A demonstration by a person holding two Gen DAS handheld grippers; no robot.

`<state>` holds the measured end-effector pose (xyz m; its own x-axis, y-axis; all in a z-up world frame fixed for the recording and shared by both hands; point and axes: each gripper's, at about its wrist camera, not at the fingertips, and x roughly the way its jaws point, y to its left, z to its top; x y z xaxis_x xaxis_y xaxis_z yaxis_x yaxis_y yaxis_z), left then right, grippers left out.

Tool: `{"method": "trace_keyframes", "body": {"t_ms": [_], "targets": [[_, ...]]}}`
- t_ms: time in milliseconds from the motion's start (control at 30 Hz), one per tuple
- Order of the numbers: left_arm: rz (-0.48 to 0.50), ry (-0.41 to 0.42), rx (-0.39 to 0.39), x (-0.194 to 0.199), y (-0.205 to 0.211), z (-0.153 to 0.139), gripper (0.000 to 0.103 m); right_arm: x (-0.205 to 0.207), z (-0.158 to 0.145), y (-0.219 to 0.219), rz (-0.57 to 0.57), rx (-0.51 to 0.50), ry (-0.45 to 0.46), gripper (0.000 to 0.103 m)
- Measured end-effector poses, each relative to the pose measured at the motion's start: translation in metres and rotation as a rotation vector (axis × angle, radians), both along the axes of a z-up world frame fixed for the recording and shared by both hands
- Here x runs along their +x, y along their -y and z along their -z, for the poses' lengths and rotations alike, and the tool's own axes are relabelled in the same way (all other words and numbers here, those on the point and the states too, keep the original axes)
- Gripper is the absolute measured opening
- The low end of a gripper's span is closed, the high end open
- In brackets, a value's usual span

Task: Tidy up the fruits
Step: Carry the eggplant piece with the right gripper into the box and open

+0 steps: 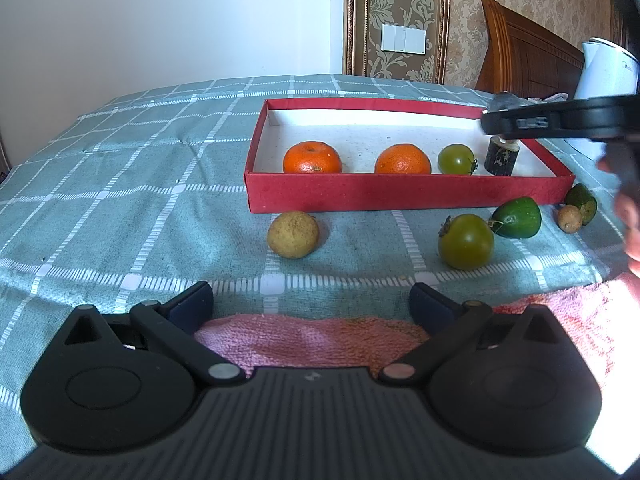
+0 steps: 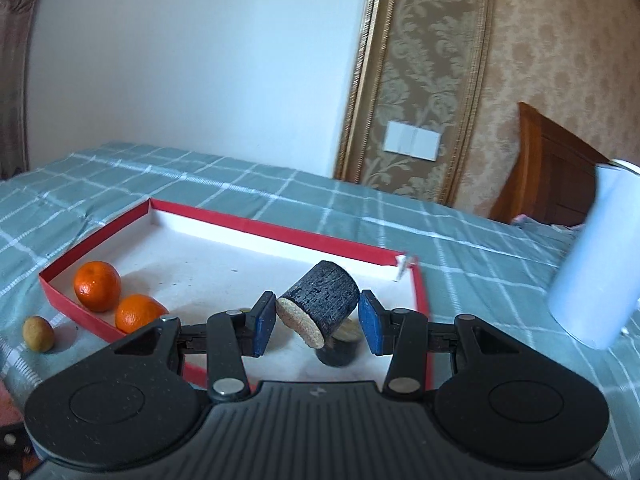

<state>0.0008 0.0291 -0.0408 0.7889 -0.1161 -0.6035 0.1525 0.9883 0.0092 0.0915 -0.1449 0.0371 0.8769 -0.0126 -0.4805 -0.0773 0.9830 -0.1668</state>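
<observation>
Right tongs (image 2: 318, 322): clamped on a dark cylinder piece (image 2: 320, 304), blue pads pressing its two sides, above the right end of the red box (image 2: 280, 232).
Left tongs (image 1: 310, 302): apart, nothing between them, low centre of the frame over a pink towel (image 1: 312, 340).
Held piece: black bark-like skin, pale tan cut face (grainy), tilted toward lower left.
Second piece (image 2: 338, 350): same dark skin, standing in the box directly beneath the held one.
Oranges (image 1: 312, 158) (image 1: 403, 159): inside the box, left of a green tomato (image 1: 456, 159).
Loose fruit: yellowish fruit (image 1: 293, 234), green tomato (image 1: 466, 241), cucumber pieces (image 1: 517, 217) on the checked bench cloth (image 1: 140, 184), between box and left tongs.
</observation>
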Motion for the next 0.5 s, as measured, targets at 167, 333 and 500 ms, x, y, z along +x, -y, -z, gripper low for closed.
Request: {"method": "trace_keyframes", "body": {"t_ms": [167, 333, 500], "targets": [[0.000, 0.000, 0.000, 0.000, 0.000, 0.000, 0.103, 0.032, 0.012, -0.008, 0.007, -0.038, -0.044, 0.044], [0.000, 0.000, 0.000, 0.000, 0.000, 0.000, 0.103, 0.057, 0.022, -0.006, 0.027, -0.012, -0.109, 0.044], [0.000, 0.000, 0.000, 0.000, 0.000, 0.000, 0.103, 0.069, 0.027, -0.010, 0.044, -0.026, -0.131, 0.044]]}}
